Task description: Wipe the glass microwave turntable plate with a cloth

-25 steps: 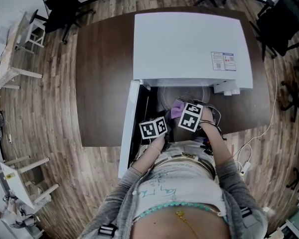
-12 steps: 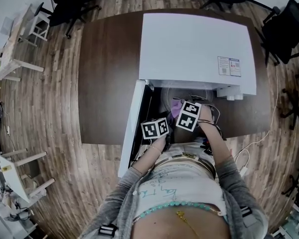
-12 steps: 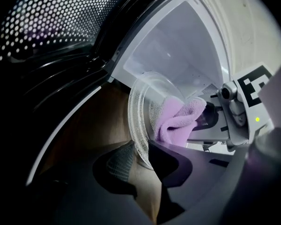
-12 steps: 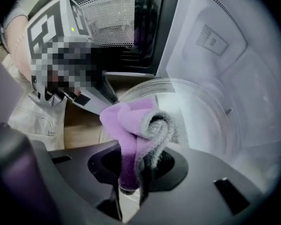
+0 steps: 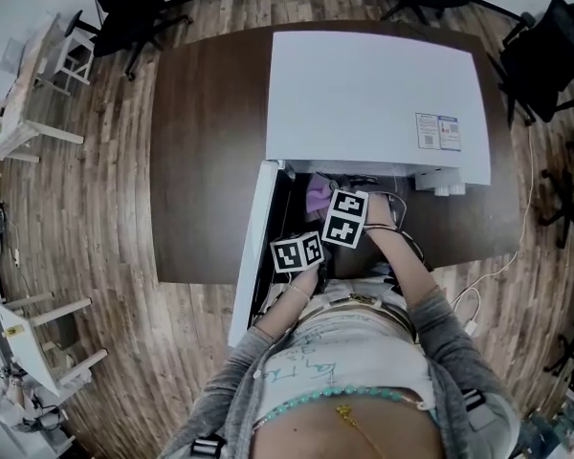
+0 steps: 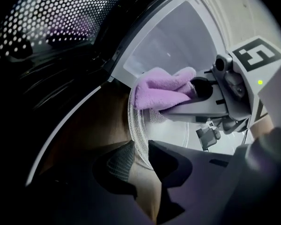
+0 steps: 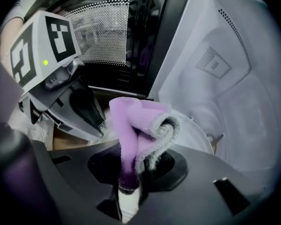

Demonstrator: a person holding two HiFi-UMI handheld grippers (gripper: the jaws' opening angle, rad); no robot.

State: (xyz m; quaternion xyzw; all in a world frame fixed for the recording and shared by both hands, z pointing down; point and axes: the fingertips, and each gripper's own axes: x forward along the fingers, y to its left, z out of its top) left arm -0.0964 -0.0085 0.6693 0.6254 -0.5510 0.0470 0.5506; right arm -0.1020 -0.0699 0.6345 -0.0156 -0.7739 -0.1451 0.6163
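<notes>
Here's the microwave (image 5: pixel 373 94) on the dark table (image 5: pixel 201 161), its door (image 5: pixel 252 247) swung wide to the person's left, and both tools are reaching into the open mouth. The glass turntable plate (image 6: pixel 135 125) lies low at the front of the cavity, just inside the opening, which puts it in easy reach of both hands.

The left gripper (image 6: pixel 139 153) comes in at a slant from the door side, and the ribbed rim of the plate runs straight down between its jaws. It looks pinched on that rim, though the dark pads make the contact hard to read. That makes sense as an anchor: a loose glass disc would spin or slide under a rubbing stroke, so one tool pins the edge.

The right gripper (image 7: pixel 133 165) points steeply down over the plate with the purple cloth (image 7: pixel 136 125) clamped tight between its jaws. The cloth is bunched and folded over, its grey hem curling out front, so a thick soft wad leads and no hard jaw meets the glass. In the left gripper view that wad sits over the plate's near edge, just beside the door frame.

So I judge the wipe is under way, one tool bracing and one scrubbing, and the care lies in pressing lightly enough that the rim does not slip free
</notes>
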